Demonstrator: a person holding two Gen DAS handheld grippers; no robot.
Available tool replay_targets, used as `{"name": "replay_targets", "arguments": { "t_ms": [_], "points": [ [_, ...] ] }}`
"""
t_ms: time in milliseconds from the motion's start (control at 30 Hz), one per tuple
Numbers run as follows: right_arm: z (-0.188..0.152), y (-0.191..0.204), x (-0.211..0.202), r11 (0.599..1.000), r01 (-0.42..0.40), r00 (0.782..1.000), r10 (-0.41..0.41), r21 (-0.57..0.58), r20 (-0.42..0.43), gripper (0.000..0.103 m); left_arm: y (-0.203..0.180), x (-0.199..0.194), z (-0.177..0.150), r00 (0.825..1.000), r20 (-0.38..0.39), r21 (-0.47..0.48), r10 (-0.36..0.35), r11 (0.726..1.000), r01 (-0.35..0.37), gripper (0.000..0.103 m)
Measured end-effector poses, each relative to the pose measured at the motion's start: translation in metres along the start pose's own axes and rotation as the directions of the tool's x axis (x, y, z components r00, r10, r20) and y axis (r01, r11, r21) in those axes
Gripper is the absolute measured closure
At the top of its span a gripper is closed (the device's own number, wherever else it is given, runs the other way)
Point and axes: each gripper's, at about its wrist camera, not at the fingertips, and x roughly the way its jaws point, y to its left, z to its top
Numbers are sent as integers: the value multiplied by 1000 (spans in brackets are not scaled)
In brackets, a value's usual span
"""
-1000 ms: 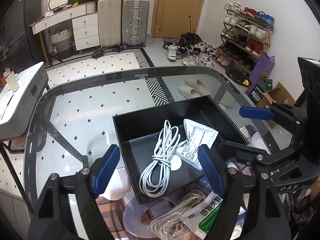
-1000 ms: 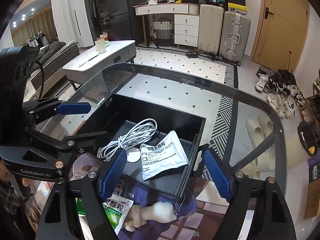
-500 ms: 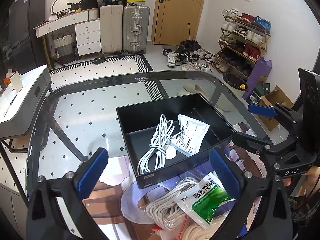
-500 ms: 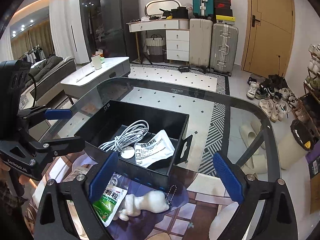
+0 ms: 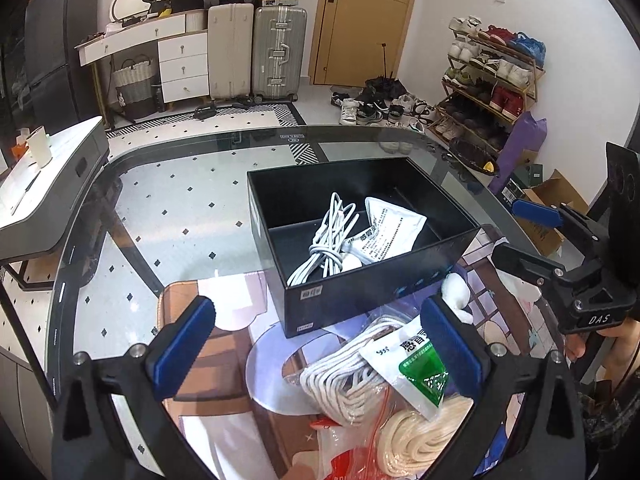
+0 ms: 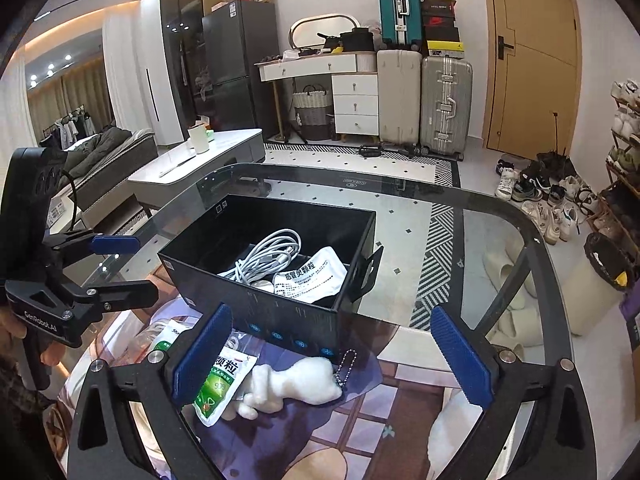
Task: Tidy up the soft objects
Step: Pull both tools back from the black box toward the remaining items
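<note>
Glass table (image 5: 168, 216) | fluffy white plush (image 6: 296, 384) beside black box (image 5: 340, 296) | both claws spread, empty

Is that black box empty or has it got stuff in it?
Not empty: the black box holds a white cable and a white sachet.

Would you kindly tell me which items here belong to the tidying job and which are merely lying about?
Job: black box, white cable, white sachet, green sachet, rope coils, plush keychain.

Lying about: suitcases, shoes, white cup.
</note>
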Motion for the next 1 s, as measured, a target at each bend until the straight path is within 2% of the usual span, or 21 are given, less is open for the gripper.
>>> {"name": "replay_targets", "arguments": {
  "t_ms": [433, 600, 1000],
  "points": [
    [-30, -17, -6, 998, -12, 998, 8, 69, 63, 2, 5, -6, -27, 999, 43, -16, 11, 1000, -10, 0],
    [-35, -17, -7, 999, -9, 997, 5, 52, 74, 2, 6, -5, -37, 998, 58, -9, 16, 1000, -15, 0],
    [-45, -10, -8, 999, -30, 993, 26, 28, 114, 2, 5, -7, -57, 997, 75, 1, -23, 1000, 23, 0]
  ]
}}
